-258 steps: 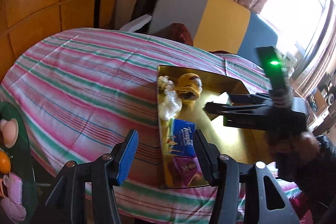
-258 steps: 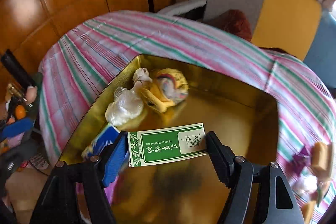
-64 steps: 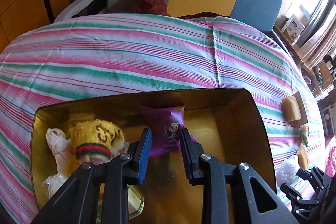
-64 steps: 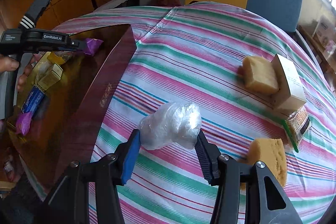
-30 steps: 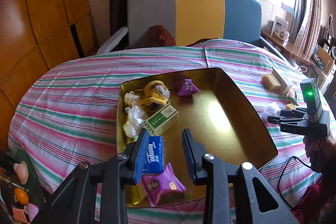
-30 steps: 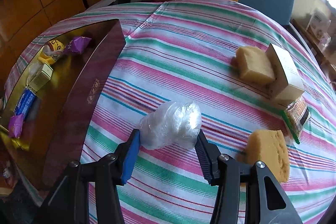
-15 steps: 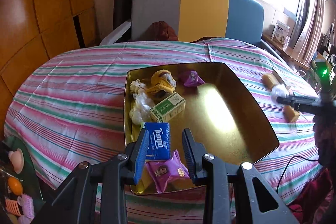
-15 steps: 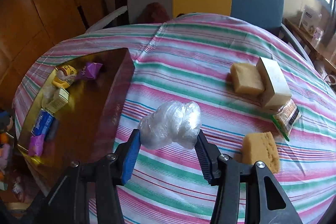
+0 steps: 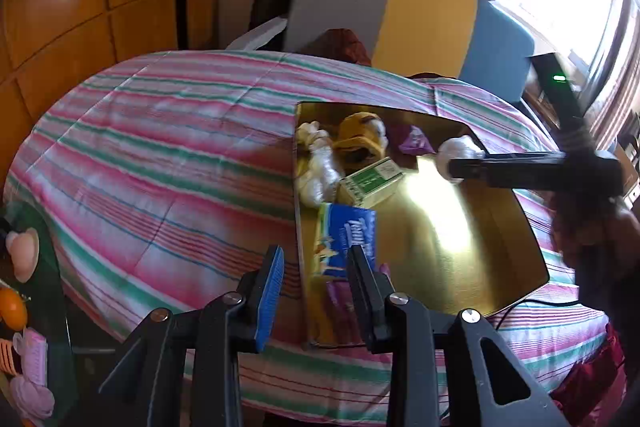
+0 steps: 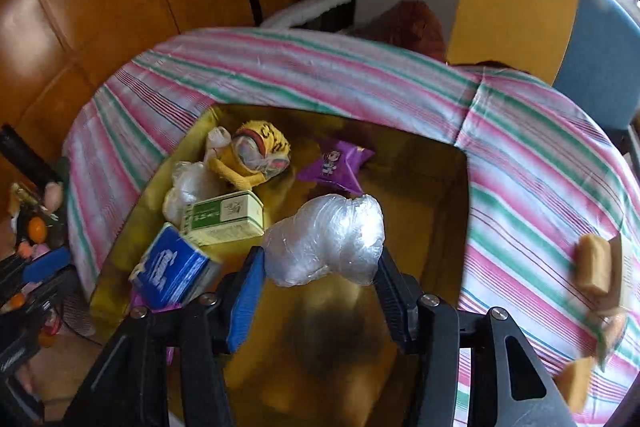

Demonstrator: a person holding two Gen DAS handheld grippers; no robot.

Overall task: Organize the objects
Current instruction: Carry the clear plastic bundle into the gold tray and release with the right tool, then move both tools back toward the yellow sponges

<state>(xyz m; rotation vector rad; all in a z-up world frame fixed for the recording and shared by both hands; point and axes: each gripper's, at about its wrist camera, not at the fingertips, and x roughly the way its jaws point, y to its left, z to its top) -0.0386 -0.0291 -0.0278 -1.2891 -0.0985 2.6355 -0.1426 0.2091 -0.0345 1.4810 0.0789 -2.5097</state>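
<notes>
My right gripper point(image 10: 320, 259) holds a crumpled clear plastic bag point(image 10: 326, 237) above the gold tray point(image 10: 420, 227); its jaws are opening, but both pads still touch the bag. In the left wrist view it point(image 9: 448, 163) reaches in from the right with the bag point(image 9: 456, 147). In the tray point(image 9: 460, 247) lie a blue tissue pack point(image 9: 346, 235), a green box point(image 9: 370, 181), a yellow plush point(image 9: 360, 139), a purple packet point(image 9: 414, 141) and a white bag point(image 9: 318, 175). My left gripper point(image 9: 315, 255) hovers at the tray's near left edge, fingers drawn close together, nothing between them.
Yellow sponges and a small box point(image 10: 596, 267) lie on the striped tablecloth point(image 9: 160, 147) right of the tray. A grey, yellow and blue chair point(image 9: 400, 15) stands behind the table. Small toys point(image 9: 20, 255) sit low at the left. A person's hand point(image 9: 592, 227) holds the right gripper.
The right gripper has carried the plastic bag from the tablecloth to above the tray. The left gripper has shifted left and lower and rolled, so the tray now sits to its right.
</notes>
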